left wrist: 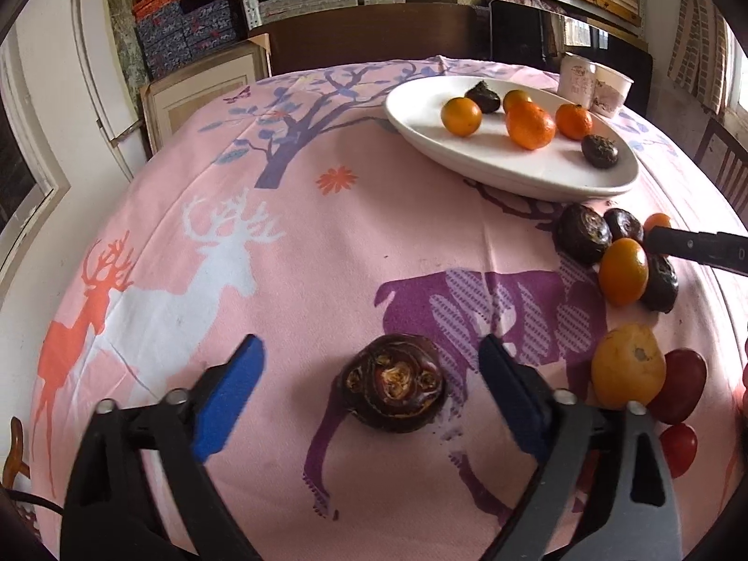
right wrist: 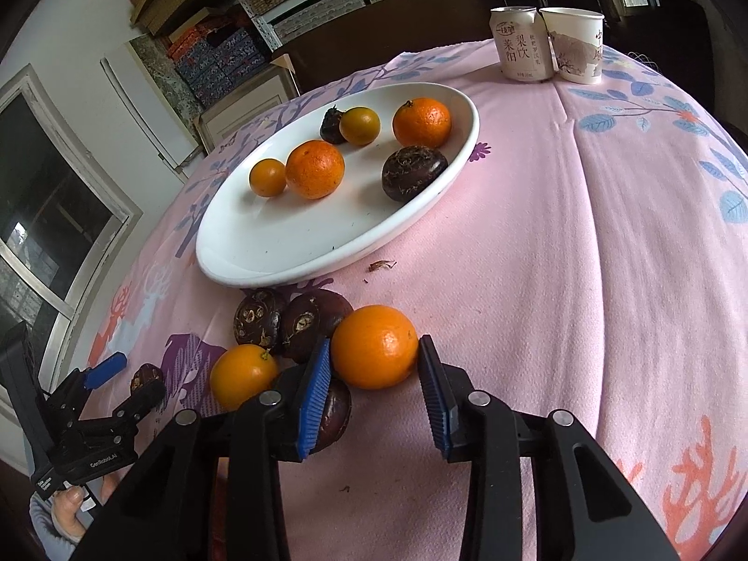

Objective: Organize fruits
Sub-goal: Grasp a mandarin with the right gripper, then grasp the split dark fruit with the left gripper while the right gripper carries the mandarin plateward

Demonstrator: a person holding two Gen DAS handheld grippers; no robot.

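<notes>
Right tool pinching an orange; left tool spread around a water chestnut, not touching.

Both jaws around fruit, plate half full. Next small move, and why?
Probably lift the right gripper: its pads already press the orange, and the white plate just beyond has bare space. The left gripper only straddles a water chestnut, ungripped.

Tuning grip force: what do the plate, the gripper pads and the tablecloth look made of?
Plate: probably glazed ceramic, white and glossy with soft highlights; melamine not ruled out. Right gripper pads: blue, matte, ribbed, likely rubber or soft plastic. Tablecloth: woven fabric, matte pink print, visible creases and weave.
</notes>
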